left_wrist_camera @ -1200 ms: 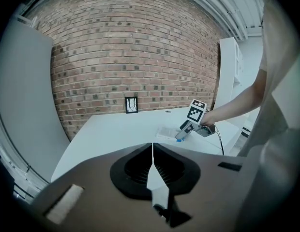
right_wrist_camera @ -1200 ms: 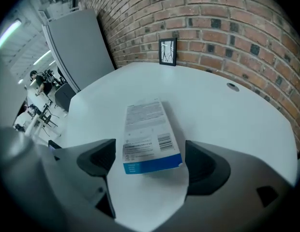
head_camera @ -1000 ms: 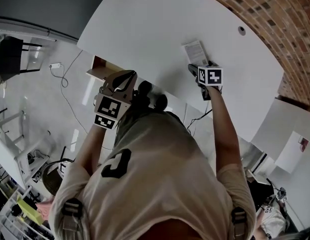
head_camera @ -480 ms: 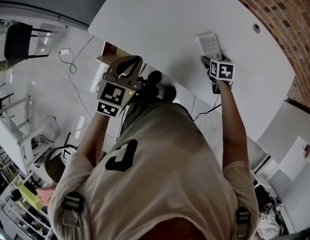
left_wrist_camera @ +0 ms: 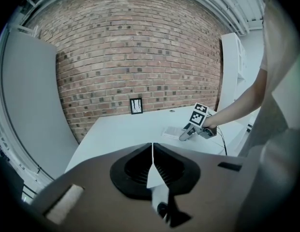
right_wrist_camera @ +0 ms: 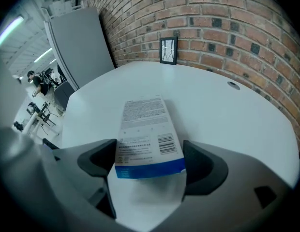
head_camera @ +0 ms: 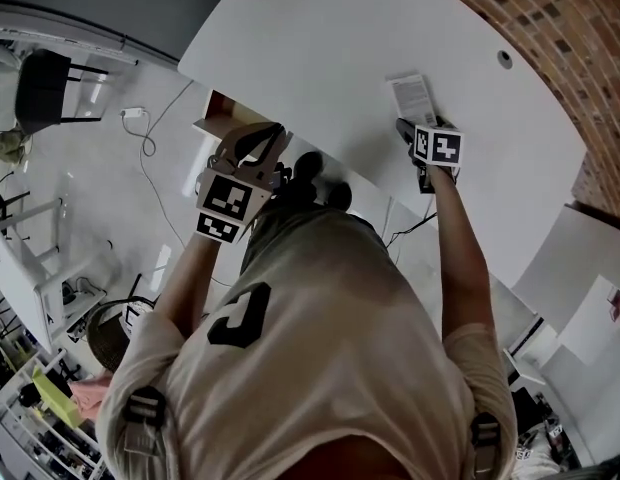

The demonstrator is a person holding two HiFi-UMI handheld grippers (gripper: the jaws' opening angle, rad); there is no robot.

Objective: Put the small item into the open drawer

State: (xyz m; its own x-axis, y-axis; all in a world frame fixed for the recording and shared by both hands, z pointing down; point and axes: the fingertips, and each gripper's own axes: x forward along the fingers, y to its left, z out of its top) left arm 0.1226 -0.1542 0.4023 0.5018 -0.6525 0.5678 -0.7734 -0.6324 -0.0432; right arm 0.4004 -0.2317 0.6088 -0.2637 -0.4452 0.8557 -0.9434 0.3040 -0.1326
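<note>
A small flat white packet (head_camera: 413, 96) with a blue stripe lies on the white table (head_camera: 320, 48). My right gripper (head_camera: 414, 134) is at its near end. In the right gripper view the packet (right_wrist_camera: 146, 129) sits between the two jaws, and both pads (right_wrist_camera: 99, 161) touch its long edges. My left gripper (head_camera: 252, 150) hovers at the table's near edge, just beside the open drawer (head_camera: 218, 116), whose brown inside shows under the tabletop. Its jaws meet in a thin line (left_wrist_camera: 152, 151) with nothing between them. From there I see the right gripper (left_wrist_camera: 191, 132) and the packet (left_wrist_camera: 172, 131) across the table.
A brick wall (left_wrist_camera: 135, 57) runs behind the table, with a small framed picture (right_wrist_camera: 168, 50) leaning on it. A cable hole (head_camera: 504, 59) sits in the tabletop at the right. A black chair (head_camera: 50, 88) and a floor cable (head_camera: 140, 133) lie to the left.
The head view has shifted a little. The right gripper stays at the packet's near end and the left gripper stays by the drawer.
</note>
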